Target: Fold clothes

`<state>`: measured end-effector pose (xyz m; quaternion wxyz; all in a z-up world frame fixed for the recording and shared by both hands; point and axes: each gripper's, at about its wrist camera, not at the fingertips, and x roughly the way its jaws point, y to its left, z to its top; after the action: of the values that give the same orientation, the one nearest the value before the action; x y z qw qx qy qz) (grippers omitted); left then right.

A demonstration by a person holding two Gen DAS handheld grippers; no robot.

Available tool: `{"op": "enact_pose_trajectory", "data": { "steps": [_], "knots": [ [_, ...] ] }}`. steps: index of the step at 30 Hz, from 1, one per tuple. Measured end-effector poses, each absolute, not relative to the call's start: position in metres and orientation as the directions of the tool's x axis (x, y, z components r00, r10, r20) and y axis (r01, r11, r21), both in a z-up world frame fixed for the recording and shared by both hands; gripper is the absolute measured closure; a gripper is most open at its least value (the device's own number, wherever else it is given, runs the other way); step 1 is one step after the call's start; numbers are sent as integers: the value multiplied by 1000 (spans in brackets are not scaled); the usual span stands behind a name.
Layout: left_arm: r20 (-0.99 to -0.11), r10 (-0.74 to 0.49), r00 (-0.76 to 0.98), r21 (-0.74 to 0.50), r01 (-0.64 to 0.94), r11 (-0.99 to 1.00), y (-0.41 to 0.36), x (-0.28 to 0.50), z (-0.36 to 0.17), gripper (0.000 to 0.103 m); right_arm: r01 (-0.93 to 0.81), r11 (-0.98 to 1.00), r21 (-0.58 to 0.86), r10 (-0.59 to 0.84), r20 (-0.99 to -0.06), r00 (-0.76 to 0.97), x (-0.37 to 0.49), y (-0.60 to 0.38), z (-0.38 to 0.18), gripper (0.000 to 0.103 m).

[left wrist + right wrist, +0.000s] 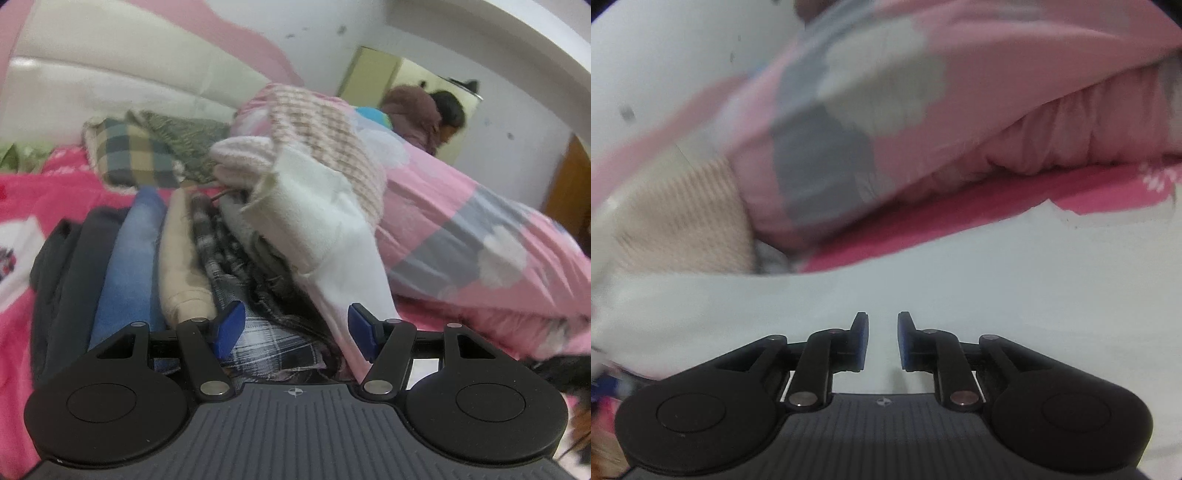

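Note:
A row of folded clothes lies on the bed: dark, denim blue, beige and plaid pieces side by side. A white garment is draped over its right end, with a pink checked knit above it. My left gripper hovers open just over the plaid piece, and its right pad is next to the white garment's lower edge. In the right wrist view my right gripper sits low over the white garment. Its jaws stand a narrow gap apart with nothing pinched between them.
A pink quilt with grey and white patches is heaped at the right and fills the top of the right wrist view. A plaid pillow and cream headboard lie behind. A mirror reflects a person. The bedsheet is magenta.

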<state>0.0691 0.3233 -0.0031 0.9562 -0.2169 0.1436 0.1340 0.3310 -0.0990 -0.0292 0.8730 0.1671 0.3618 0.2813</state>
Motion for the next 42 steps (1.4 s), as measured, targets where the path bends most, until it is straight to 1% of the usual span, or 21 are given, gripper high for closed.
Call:
{"op": "enact_pose_trajectory", "data": {
  "steps": [3,8,10,11,12,13,14,15,18,19,21,24,27,31,32,34,35,36,37,39,42],
  "knots": [
    [-306,212,928,-328,-312,892,319,72,0,41,-381,717,584,686,-494,534,307,-123,-17,83],
    [-230,250,941,-366,-322,873,325,87,10,41,-385,634,671,758,-439,482,261,-149,-8,80],
    [-208,281,937,-367,-341,865,325,95,12,51,-380,626,681,763,-432,481,244,-156,-7,79],
    [-207,298,932,-365,-356,860,324,98,13,64,-381,626,681,762,-430,484,235,-160,-6,79],
    [-211,300,930,-365,-359,859,322,99,15,72,-381,628,679,760,-428,489,228,-163,-6,79],
    [-214,302,929,-365,-363,857,320,101,16,76,-381,629,678,758,-423,497,220,-167,-5,79],
    [-209,316,926,-356,-373,857,314,101,19,84,-381,629,678,755,-415,507,213,-172,-5,79],
    [-198,323,925,-343,-374,862,308,99,23,97,-377,628,680,752,-407,518,206,-179,-5,79],
    [-131,337,932,-321,-361,875,282,92,40,97,-352,622,700,740,-379,556,191,-203,-9,77],
    [-104,339,935,-317,-354,880,273,90,47,97,-343,619,706,736,-369,568,186,-212,-10,74],
    [-46,284,958,-291,-285,913,245,91,62,97,-326,613,719,726,-351,592,175,-228,-13,65],
    [-46,178,983,-207,-184,961,190,115,82,97,-279,595,754,708,-326,627,165,-259,-27,65],
    [-85,23,996,-210,-40,977,121,157,97,97,-233,565,791,684,-291,669,156,-294,-43,65],
    [-106,-178,978,-216,152,965,16,212,107,97,-178,517,837,643,-244,726,144,-342,-63,65],
    [-135,-240,961,-231,205,951,-7,226,103,97,-164,512,843,629,-239,740,141,-353,-67,65],
    [-190,-363,912,-267,307,913,-54,255,94,92,-134,521,843,593,-245,767,134,-375,-73,65],
    [-239,-432,870,-298,358,885,-73,266,84,76,-117,526,842,572,-249,781,130,-386,-76,65],
    [-284,-496,820,-332,401,854,-90,277,73,56,-101,530,842,556,-255,791,129,-394,-79,65],
    [-321,-527,787,-358,414,837,-99,280,61,51,-88,532,842,546,-262,796,128,-399,-82,65],
    [-372,-552,746,-397,410,821,-106,284,41,50,-61,536,842,526,-277,804,128,-410,-86,65],
    [-390,-512,765,-418,348,839,-77,279,29,50,-21,541,840,496,-298,816,128,-427,-94,65]
  ]
}}
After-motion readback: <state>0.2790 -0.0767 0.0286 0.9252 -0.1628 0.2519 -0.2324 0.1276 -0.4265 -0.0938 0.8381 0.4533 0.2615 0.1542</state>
